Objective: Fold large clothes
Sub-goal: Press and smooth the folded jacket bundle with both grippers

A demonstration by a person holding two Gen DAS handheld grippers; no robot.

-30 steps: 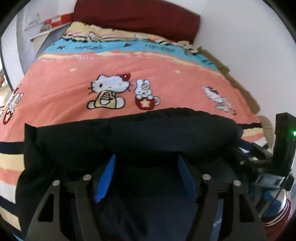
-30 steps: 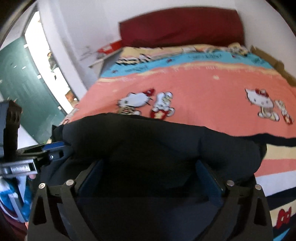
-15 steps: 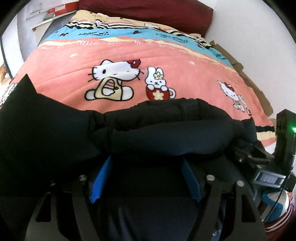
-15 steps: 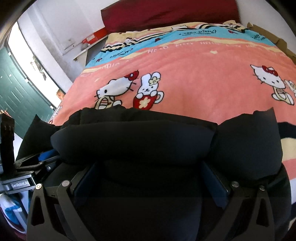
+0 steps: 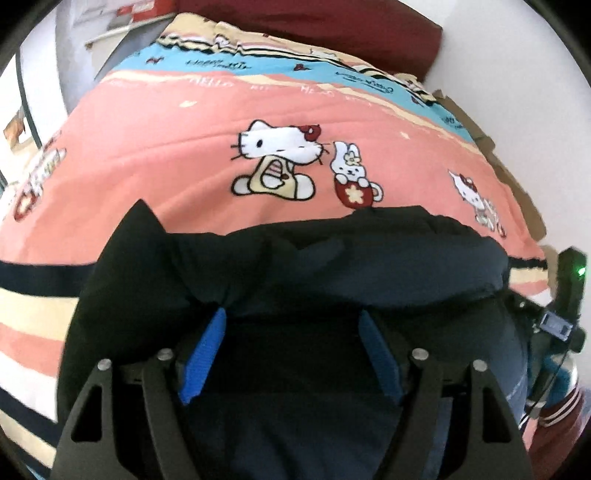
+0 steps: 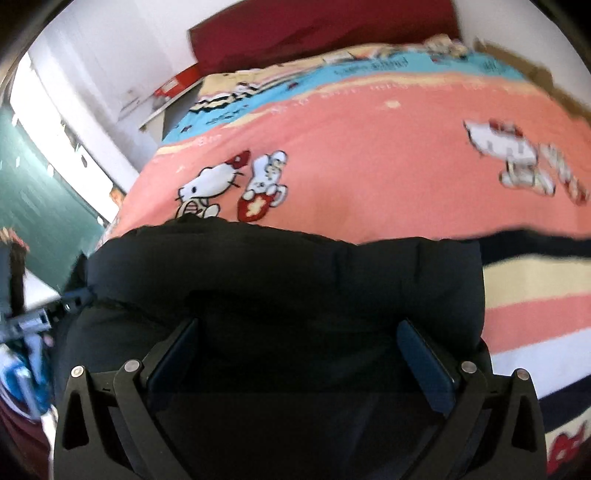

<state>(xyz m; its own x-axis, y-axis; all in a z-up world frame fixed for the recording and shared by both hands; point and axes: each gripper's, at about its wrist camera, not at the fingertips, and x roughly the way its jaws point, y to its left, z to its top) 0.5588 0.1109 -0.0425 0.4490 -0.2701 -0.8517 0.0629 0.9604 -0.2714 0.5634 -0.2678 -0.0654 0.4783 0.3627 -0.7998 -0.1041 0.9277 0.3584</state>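
Note:
A thick dark navy padded garment (image 5: 332,266) lies bunched in a roll across the near part of the bed; it also fills the near half of the right wrist view (image 6: 288,280). My left gripper (image 5: 291,339) stands open, its blue pads (image 5: 203,350) wide apart with the garment's fold between and over them. My right gripper (image 6: 299,354) is open too, its dark pads (image 6: 424,362) spread around the garment's edge. The fingertips of both are hidden under the cloth. The right gripper's body shows at the right edge of the left wrist view (image 5: 565,295).
The bed is covered by a pink, blue and striped Hello Kitty blanket (image 5: 258,122), with a dark red headboard (image 6: 314,29) at the far end. A white wall (image 5: 517,74) runs along the right side. A green door (image 6: 33,199) and a shelf are on the left.
Both grippers lifted and pulled back a little. The garment's left corner dropped from filling the left of the view to a smaller peak. The roll now sits lower on the blanket.

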